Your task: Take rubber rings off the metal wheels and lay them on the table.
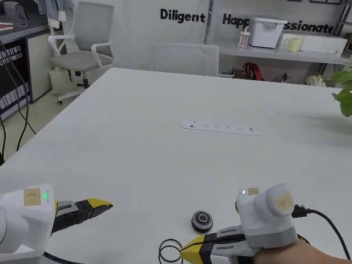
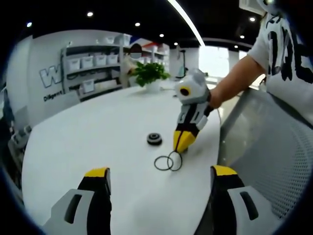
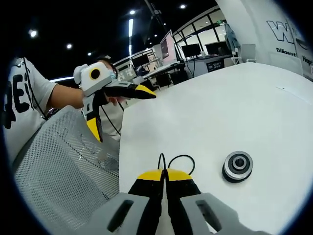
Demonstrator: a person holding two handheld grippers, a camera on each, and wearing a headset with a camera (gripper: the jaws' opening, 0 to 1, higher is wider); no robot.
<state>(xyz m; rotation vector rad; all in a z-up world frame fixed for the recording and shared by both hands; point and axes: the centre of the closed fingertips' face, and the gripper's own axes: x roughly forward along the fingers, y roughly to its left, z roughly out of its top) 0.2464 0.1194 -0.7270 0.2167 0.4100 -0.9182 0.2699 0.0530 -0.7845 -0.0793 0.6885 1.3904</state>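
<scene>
1. Right gripper (image 3: 165,172): jaws pressed together, tips low at the near edge of the table (image 1: 137,143), right at two rubber rings (image 3: 182,160). It looks like it pinches the rim of one. The loops overlap each other on the table.
2. Left gripper (image 2: 160,175): jaws wide, nothing between them. It sits at the near left, well apart from the rings, pointing toward them.
3. Metal wheel (image 1: 202,220): lies flat on the table just beyond the rings, slightly right, touching neither the rings nor either gripper. It has a dark outer band; I can't tell whether that is a ring still on it.
4. Step, my read: lay-down. A ring is at the table beside the other one, with the jaws not yet released.
5. Next move calls for parting the right jaws so the ring drops flat, then backing straight off so the tips don't drag either loop. After that, check the wheel's rim; if a ring is left, the left gripper should steady the wheel.
</scene>
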